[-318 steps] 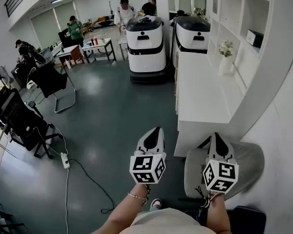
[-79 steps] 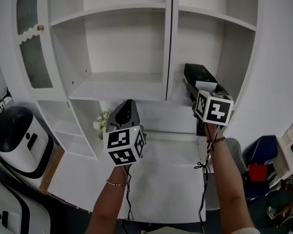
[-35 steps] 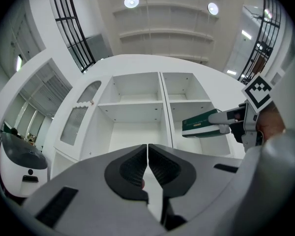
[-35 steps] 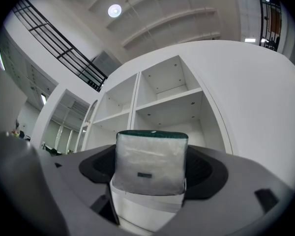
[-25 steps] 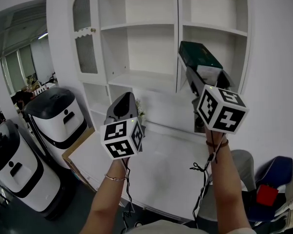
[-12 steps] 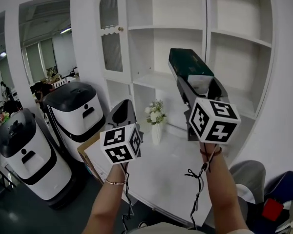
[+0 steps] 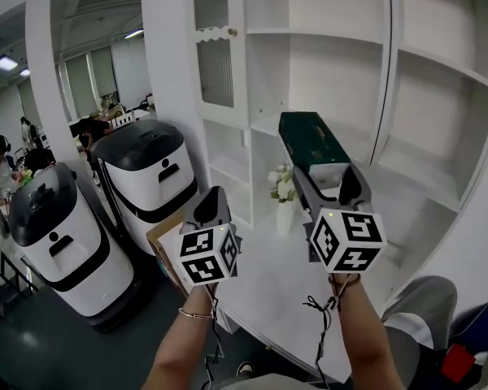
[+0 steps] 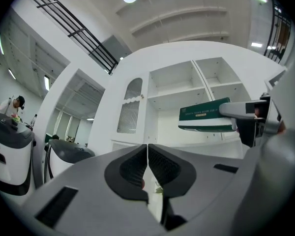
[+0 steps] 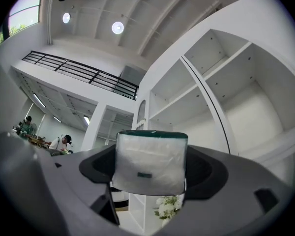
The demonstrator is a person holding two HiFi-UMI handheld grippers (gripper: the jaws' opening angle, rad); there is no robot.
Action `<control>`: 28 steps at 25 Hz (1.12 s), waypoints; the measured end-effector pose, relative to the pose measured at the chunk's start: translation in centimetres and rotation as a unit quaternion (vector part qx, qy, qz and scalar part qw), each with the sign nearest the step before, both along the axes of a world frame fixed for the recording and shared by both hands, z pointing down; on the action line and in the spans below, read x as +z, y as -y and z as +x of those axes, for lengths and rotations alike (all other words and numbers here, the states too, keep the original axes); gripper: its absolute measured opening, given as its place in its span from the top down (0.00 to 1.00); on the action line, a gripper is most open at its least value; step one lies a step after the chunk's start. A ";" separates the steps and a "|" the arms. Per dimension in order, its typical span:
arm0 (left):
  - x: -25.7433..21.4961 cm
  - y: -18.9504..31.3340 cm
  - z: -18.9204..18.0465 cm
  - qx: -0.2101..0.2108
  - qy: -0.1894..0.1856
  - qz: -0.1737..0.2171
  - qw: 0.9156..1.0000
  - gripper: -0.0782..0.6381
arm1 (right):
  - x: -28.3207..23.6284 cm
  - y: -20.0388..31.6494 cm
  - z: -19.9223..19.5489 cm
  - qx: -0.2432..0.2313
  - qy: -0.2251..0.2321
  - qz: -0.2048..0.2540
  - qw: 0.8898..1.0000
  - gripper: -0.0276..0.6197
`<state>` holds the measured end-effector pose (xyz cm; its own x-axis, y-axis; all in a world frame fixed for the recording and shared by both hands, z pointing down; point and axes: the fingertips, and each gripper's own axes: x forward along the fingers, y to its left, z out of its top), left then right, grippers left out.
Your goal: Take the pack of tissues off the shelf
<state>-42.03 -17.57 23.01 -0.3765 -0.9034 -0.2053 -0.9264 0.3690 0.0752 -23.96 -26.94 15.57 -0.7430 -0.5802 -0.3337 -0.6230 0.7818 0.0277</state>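
Facing you: white shelf unit (image 7: 333,71), arched slatted door (image 7: 216,59) | below: white counter (image 7: 270,287) | your left: two white wheeled machines (image 7: 149,179), dark floor (image 7: 28,340) | overhead: ceiling lights (image 9: 118,27)

Green tissue pack (image 7: 309,139), clear-wrapped end, clamped in right tongs (image 7: 327,177).

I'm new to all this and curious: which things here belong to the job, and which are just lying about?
Job: green pack of tissues, gripped in the right claw; white shelf unit.

Lying about: left claw, shut and empty; vase of flowers; two delivery robots; grey chair.
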 end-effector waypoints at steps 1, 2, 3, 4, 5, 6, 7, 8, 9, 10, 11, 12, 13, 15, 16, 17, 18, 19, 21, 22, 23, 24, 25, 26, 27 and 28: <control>0.7 0.3 -0.2 0.001 -0.002 -0.005 1.000 0.86 | 1.1 0.2 -0.3 -0.002 -0.002 -0.005 1.000 0.32; 1.5 0.6 -0.3 0.002 -0.004 -0.008 1.000 0.86 | 2.2 0.5 -0.6 -0.004 -0.005 -0.012 1.000 0.32; 2.2 0.8 -0.3 0.002 -0.005 -0.010 1.000 0.86 | 3.4 0.8 -0.7 -0.005 -0.007 -0.020 1.000 0.32; 2.9 1.1 -0.3 0.001 -0.005 -0.012 1.000 0.86 | 4.6 1.1 -0.8 -0.006 -0.010 -0.030 0.999 0.32; 3.6 1.5 -0.3 0.001 -0.007 -0.015 1.000 0.86 | 5.9 1.4 -0.8 -0.007 -0.012 -0.041 0.999 0.32; 4.3 1.8 -0.2 0.002 -0.008 -0.018 1.000 0.86 | 7.1 1.8 -0.7 -0.007 -0.015 -0.052 0.999 0.32; 5.0 2.2 -0.1 0.004 -0.011 -0.023 1.000 0.86 | 8.3 2.2 -0.6 -0.006 -0.018 -0.062 0.998 0.32; 5.7 2.6 0.1 0.007 -0.014 -0.028 0.999 0.86 | 9.5 2.6 -0.4 -0.004 -0.022 -0.073 0.997 0.32; 6.5 3.1 0.2 0.010 -0.017 -0.034 0.999 0.86 | 10.6 3.0 -0.1 -0.001 -0.025 -0.083 0.996 0.32; 7.2 3.5 0.4 0.015 -0.019 -0.040 0.999 0.86 | 11.8 3.4 0.1 0.002 -0.029 -0.092 0.995 0.32; 8.0 4.0 0.7 0.020 -0.022 -0.046 0.999 0.86 | 12.9 3.8 0.5 0.007 -0.033 -0.101 0.994 0.32; 8.8 4.5 0.9 0.025 -0.023 -0.051 0.998 0.86 | 13.9 4.2 0.9 0.013 -0.036 -0.109 0.993 0.32; 9.5 5.0 1.2 0.031 -0.024 -0.056 0.998 0.86 | 14.9 4.6 1.3 0.020 -0.040 -0.116 0.992 0.32; 10.8 5.9 1.9 0.042 -0.026 -0.064 0.997 0.86 | 16.7 5.5 2.3 0.038 -0.049 -0.127 0.990 0.32; 11.5 6.4 2.3 0.048 -0.028 -0.069 0.996 0.86 | 17.5 6.0 2.9 0.047 -0.054 -0.131 0.989 0.32; 12.2 6.8 2.7 0.054 -0.030 -0.074 0.995 0.86 | 18.2 6.3 3.5 0.056 -0.057 -0.135 0.988 0.32; 12.8 7.3 3.1 0.059 -0.032 -0.079 0.995 0.86 | 19.0 6.7 4.1 0.065 -0.060 -0.140 0.986 0.32; 13.5 7.7 3.4 0.065 -0.035 -0.084 0.994 0.86 | 19.7 7.0 4.8 0.074 -0.062 -0.145 0.985 0.32; 14.7 8.7 4.1 0.075 -0.041 -0.092 0.992 0.86 | 21.0 7.7 6.2 0.094 -0.064 -0.155 0.981 0.32; 15.1 9.2 4.4 0.081 -0.044 -0.094 0.991 0.86 | 21.6 8.0 7.0 0.104 -0.063 -0.158 0.980 0.32; 15.5 9.7 4.8 0.087 -0.046 -0.096 0.991 0.86 | 22.2 8.3 7.8 0.116 -0.062 -0.162 0.978 0.32; 15.9 10.2 5.2 0.093 -0.046 -0.098 0.990 0.86 | 22.9 8.5 8.7 0.128 -0.061 -0.167 0.976 0.32; 16.2 10.6 5.6 0.100 -0.046 -0.099 0.989 0.86 | 23.6 8.7 9.5 0.140 -0.060 -0.173 0.973 0.32; 16.4 11.0 6.1 0.108 -0.045 -0.100 0.988 0.86 | 24.3 8.9 10.3 0.152 -0.059 -0.180 0.970 0.32; 16.7 11.3 6.5 0.114 -0.045 -0.102 0.987 0.86 | 24.9 9.0 11.0 0.161 -0.059 -0.186 0.967 0.32; 16.9 11.6 6.9 0.121 -0.045 -0.104 0.986 0.86 | 25.4 9.1 11.6 0.169 -0.060 -0.192 0.965 0.32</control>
